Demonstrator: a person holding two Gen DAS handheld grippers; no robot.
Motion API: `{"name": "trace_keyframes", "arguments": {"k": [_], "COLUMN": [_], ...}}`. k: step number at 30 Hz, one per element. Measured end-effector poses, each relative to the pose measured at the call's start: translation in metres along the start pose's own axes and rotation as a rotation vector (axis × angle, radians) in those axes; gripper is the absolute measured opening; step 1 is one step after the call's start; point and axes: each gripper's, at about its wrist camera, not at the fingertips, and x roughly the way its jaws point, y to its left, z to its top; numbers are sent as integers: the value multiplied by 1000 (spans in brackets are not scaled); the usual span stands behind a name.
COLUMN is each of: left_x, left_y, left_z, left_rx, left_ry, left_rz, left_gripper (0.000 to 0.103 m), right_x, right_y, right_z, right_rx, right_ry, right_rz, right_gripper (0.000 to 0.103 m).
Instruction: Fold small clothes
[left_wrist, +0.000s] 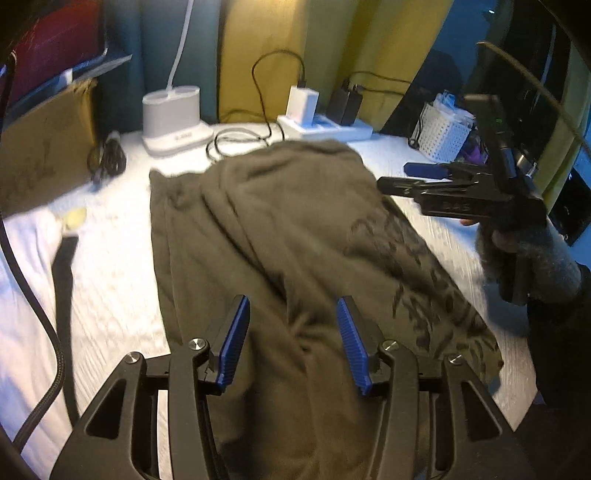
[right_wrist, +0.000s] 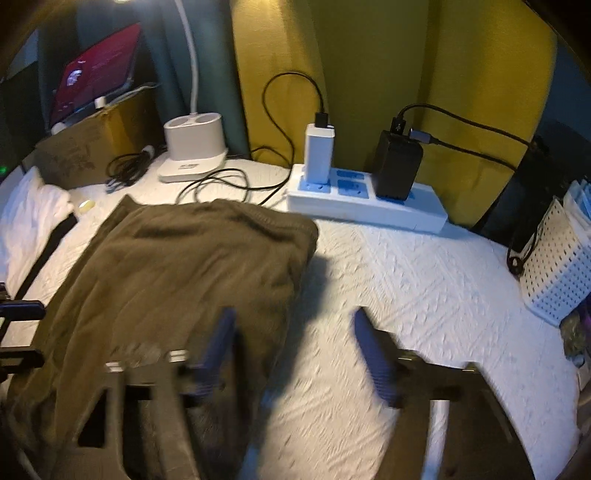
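The olive garment (left_wrist: 280, 236) lies on the white tabletop (left_wrist: 110, 266), its long axis running away toward the power strip (right_wrist: 365, 206). The left gripper (left_wrist: 293, 343) hovers directly over its near end, jaws wide apart, holding nothing. The right gripper (right_wrist: 295, 354) (blurred) stands at the cloth's right edge, likewise agape and empty.

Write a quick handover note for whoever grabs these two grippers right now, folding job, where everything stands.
Left gripper: jaws open, empty, over the near end of the olive garment.
Right gripper: jaws open, empty, at the garment's right edge, mostly above the white table cover.
The garment lies lengthwise in a narrow, rumpled strip; it looks partly folded.
Left: smooth it, finish folding.
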Motion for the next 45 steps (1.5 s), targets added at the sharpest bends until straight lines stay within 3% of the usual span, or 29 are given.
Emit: {"name": "trace_keyframes", "arguments": {"k": [7, 8, 9, 12, 20, 31, 34, 36, 45], "left_x": [-4, -3, -2, -6, -36, -25, -35, -40, -48], "left_y": [-21, -23, -25, -29, -34, -7, -12, -14, -27], "left_z": [-17, -19, -21, -24, -21, -39, -41, -45, -68], "left_rx": [27, 40, 51, 70, 71, -54, -48, -64, -51], "left_ry": [42, 42, 45, 32, -65, 14, 11, 9, 29], "left_rz": [-43, -37, -35, -11, 36, 60, 39, 15, 21], "left_gripper": [48, 44, 24, 5, 5, 8, 21, 41, 42], "right_x": [-20, -22, -23, -28, -48, -39, -47, -55, -73], "right_y": [4, 6, 7, 11, 27, 46, 43, 44, 56], "right_z": [-26, -30, -35, -45, -58, -97, -100, -104, -123], "right_rx": [53, 54, 57, 67, 52, 31, 34, 35, 19], "right_ry": [9, 12, 13, 17, -5, 61, 51, 43, 49], "right_rz": [68, 69, 69, 76, 94, 85, 72, 68, 75], "right_gripper": [73, 73, 73, 73, 73, 73, 73, 73, 73]}}
